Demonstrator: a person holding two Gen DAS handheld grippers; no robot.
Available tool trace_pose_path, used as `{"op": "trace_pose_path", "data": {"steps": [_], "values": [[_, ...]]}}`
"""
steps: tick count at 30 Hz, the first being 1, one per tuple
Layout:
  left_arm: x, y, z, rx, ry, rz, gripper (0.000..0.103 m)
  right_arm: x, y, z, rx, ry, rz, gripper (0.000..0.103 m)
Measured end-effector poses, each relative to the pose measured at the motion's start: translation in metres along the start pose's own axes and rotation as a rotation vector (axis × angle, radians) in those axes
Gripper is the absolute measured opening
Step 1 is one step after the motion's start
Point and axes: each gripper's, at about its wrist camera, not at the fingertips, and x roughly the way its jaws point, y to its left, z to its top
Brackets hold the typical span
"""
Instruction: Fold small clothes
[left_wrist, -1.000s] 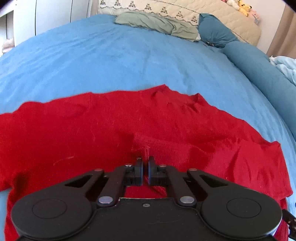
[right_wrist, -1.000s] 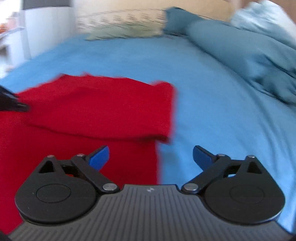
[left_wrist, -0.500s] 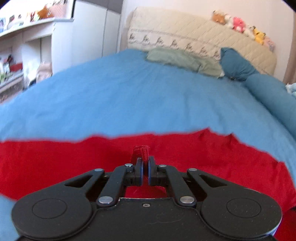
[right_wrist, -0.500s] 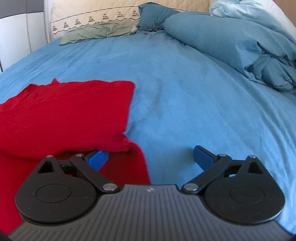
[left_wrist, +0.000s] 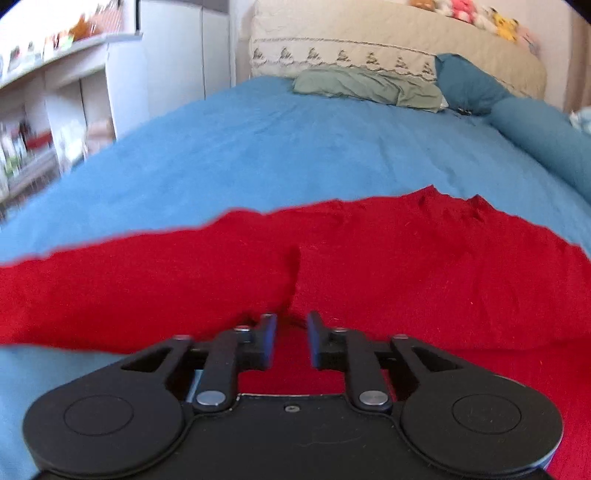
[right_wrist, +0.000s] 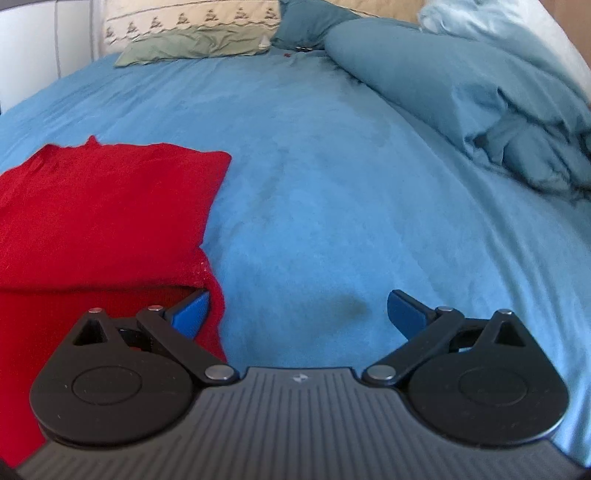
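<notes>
At the bottom centre of the left wrist view, the left gripper (left_wrist: 291, 341) has its two black fingers slightly parted, with a narrow gap between them and no cloth pinched. Just above the fingertips lies the red garment (left_wrist: 369, 273), spread across the middle of the frame with a crease running up from the gap. Beyond it stretches the blue bed sheet (left_wrist: 280, 155), and a green pillow (left_wrist: 369, 86) sits at the upper centre.

Low in the right wrist view, the right gripper (right_wrist: 297, 314) is spread wide, holding nothing. Its left blue fingertip (right_wrist: 190, 314) sits at the red garment's (right_wrist: 99, 210) folded edge; the other hangs over bare sheet (right_wrist: 332, 166). A rumpled blue duvet (right_wrist: 480, 92) fills the upper right.
</notes>
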Motion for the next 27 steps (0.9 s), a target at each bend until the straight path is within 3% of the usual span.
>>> {"op": "trace_pose_path", "data": {"steps": [2,4,7,9,12,16,20,23,27], "values": [[-0.013,-0.005,0.007,0.048,-0.055,-0.032,0.081,-0.021,0.007,0.002,-0.024,-0.075,0.081,0.103],[-0.016,-0.017,0.018,0.076,-0.090,-0.073,0.092,-0.031,0.018,0.010,-0.012,-0.117,0.197,0.103],[0.004,-0.039,0.034,0.091,-0.074,-0.130,0.092,-0.020,0.047,0.021,-0.020,-0.107,0.294,0.103],[0.020,-0.053,0.039,0.098,-0.055,-0.148,0.091,-0.003,0.065,0.021,-0.032,-0.091,0.306,0.103],[0.045,-0.061,0.042,0.083,-0.018,-0.168,0.091,0.028,0.071,0.012,-0.021,0.017,0.289,0.103],[0.062,-0.053,0.041,0.050,0.004,-0.175,0.090,0.025,0.054,0.006,0.021,0.000,0.273,0.103],[0.075,-0.048,0.038,0.038,0.024,-0.171,0.090,0.015,0.060,0.026,0.038,-0.128,0.359,0.103],[0.082,-0.041,0.029,0.003,0.057,-0.160,0.090,0.039,0.080,0.048,0.048,-0.115,0.429,0.103],[0.081,-0.036,0.023,-0.006,0.057,-0.155,0.090,0.091,0.093,0.066,0.050,-0.028,0.327,0.103]]}}
